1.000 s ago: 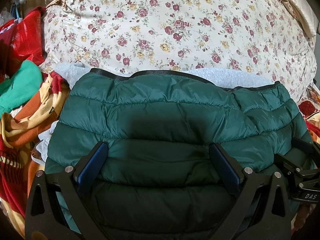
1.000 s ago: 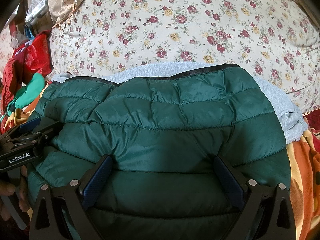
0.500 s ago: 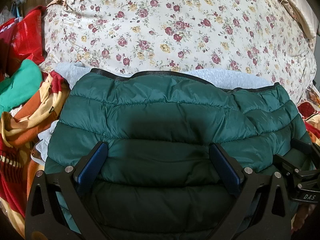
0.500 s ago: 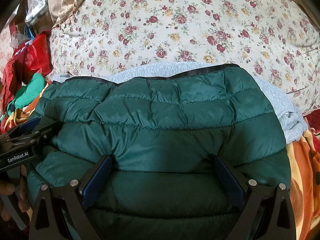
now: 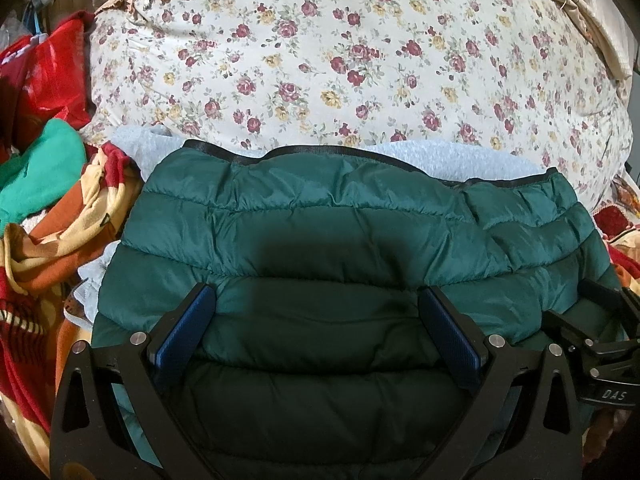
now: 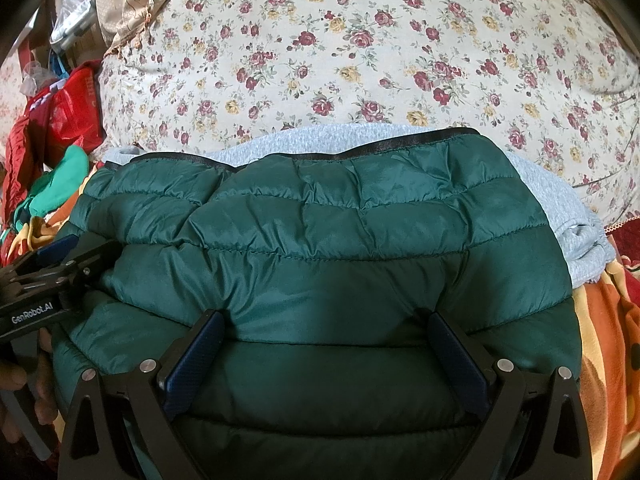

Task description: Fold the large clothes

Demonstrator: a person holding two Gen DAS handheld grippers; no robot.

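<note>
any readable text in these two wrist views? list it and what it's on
"GenRobot.AI": white print on the black body of the left gripper, seen in the right wrist view.
"DAS": white print on the black body of the right gripper, at the edge of the left wrist view.
Red plastic bag: faint marks, too blurred to read.

A cluttered bed under soft, even light

A cream floral quilt (image 5: 360, 60), printed with dark red and yellow roses, fills the far half of both views and bulges upward. A beige fringed cloth (image 6: 148, 8) lies along its far left corner, and another beige fabric (image 5: 580, 4) drapes the far right corner. At the left edge sit a red plastic bag (image 5: 44, 76), a bright green cloth (image 5: 40, 176) and an orange, red and yellow patterned blanket (image 5: 52, 248); the same blanket shows at the right edge (image 6: 604, 340). A pale grey knit fabric (image 6: 560, 200) lies against the quilt's near edge. No wall, floor or window is clear.
</note>
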